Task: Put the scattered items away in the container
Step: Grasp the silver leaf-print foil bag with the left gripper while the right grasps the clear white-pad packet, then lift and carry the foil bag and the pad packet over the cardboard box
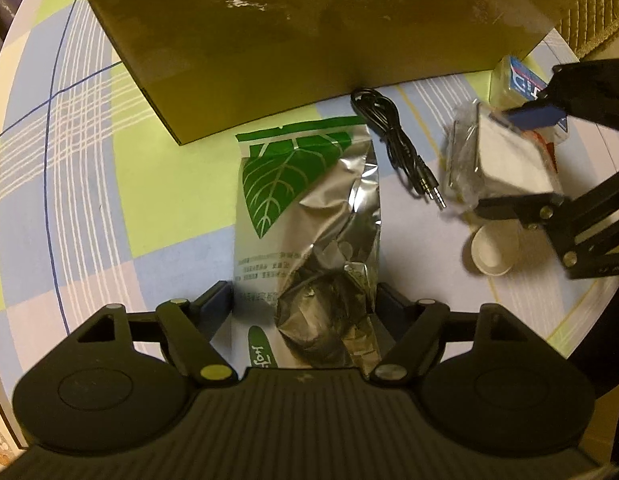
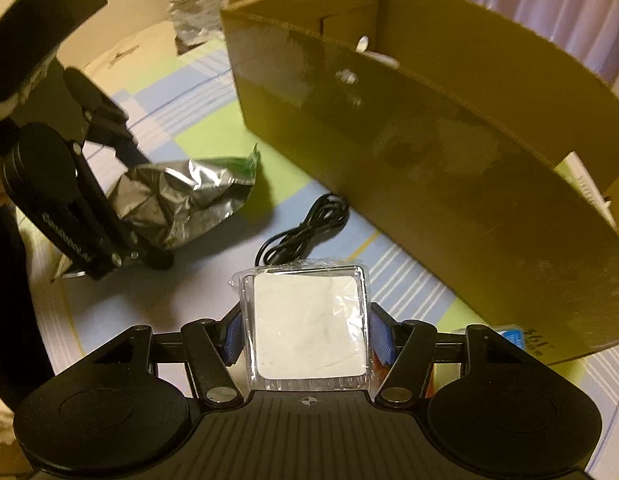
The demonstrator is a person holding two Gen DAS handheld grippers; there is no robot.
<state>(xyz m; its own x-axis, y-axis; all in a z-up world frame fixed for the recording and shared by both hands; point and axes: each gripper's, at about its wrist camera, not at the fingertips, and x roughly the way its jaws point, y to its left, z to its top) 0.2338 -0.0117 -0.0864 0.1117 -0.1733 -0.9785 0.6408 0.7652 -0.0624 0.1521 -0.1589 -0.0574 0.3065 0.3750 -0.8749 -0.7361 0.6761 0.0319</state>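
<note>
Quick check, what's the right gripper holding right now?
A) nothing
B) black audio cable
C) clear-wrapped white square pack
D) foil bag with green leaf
C: the right gripper is shut on the clear-wrapped white square pack, blue pads pressing both sides; the black audio cable lies loose on the table and the foil bag sits in the left gripper.
</note>
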